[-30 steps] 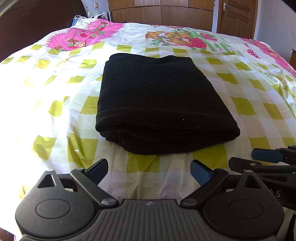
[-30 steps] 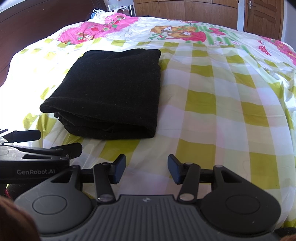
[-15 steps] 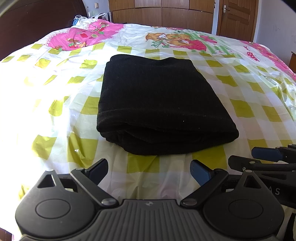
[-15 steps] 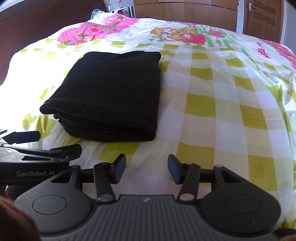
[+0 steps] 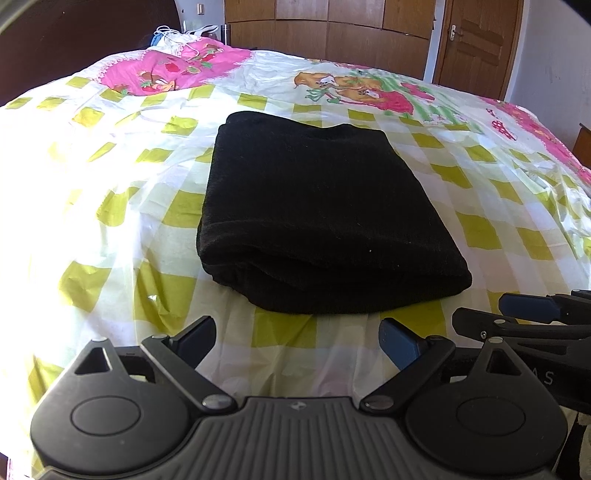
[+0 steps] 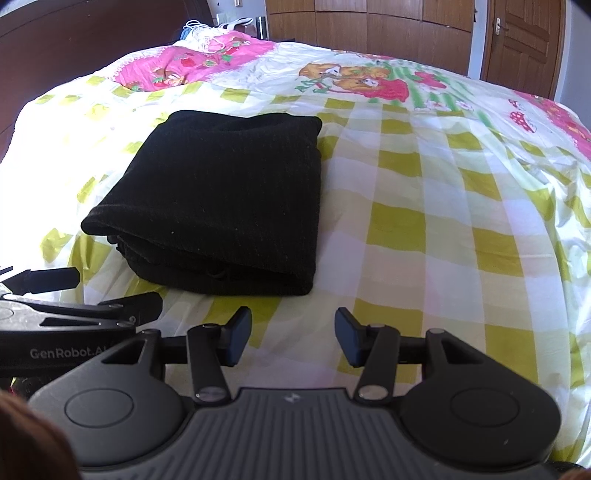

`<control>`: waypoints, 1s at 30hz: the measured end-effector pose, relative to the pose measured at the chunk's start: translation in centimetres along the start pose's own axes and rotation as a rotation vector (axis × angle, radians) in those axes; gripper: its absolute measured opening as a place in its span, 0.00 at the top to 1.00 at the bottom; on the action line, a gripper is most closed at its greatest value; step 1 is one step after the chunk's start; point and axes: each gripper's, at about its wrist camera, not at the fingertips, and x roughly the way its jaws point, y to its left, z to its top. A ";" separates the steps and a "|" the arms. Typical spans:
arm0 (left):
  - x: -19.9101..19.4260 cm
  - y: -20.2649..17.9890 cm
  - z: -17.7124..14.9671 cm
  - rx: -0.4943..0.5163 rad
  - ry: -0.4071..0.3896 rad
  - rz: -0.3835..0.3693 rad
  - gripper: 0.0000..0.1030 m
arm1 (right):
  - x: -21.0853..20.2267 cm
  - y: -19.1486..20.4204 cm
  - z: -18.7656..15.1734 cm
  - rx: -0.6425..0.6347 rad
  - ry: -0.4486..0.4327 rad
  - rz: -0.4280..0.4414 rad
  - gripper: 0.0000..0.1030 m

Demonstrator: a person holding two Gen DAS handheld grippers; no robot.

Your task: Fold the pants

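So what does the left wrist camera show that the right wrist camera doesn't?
Only the left wrist view shows the left gripper head on, jaws open over bare sheet, with the right gripper's fingers poking in at its right edge. Only the right wrist view shows the right gripper head on, open and empty, the left gripper's GenRobot label at its left edge, and much more bare sheet to the right of the pants. Both show the folded black pants lying untouched on the checked bedsheet, the wooden wardrobe and the door.
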 end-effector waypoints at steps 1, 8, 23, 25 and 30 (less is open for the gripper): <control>0.0 0.0 0.0 -0.003 -0.001 -0.002 0.00 | 0.0 0.1 0.0 -0.003 -0.001 -0.004 0.51; -0.1 0.3 0.0 -0.019 -0.006 -0.014 0.00 | -0.1 0.6 0.4 -0.017 0.000 -0.026 0.51; -0.3 0.9 -0.1 -0.059 -0.017 -0.030 0.00 | -0.2 1.5 1.1 -0.028 -0.005 -0.043 0.51; -0.3 0.9 -0.1 -0.059 -0.017 -0.031 0.00 | -0.3 1.5 1.0 -0.029 -0.005 -0.044 0.51; -0.4 0.9 -0.1 -0.058 -0.019 -0.028 0.00 | -0.3 1.5 1.1 -0.031 -0.004 -0.049 0.51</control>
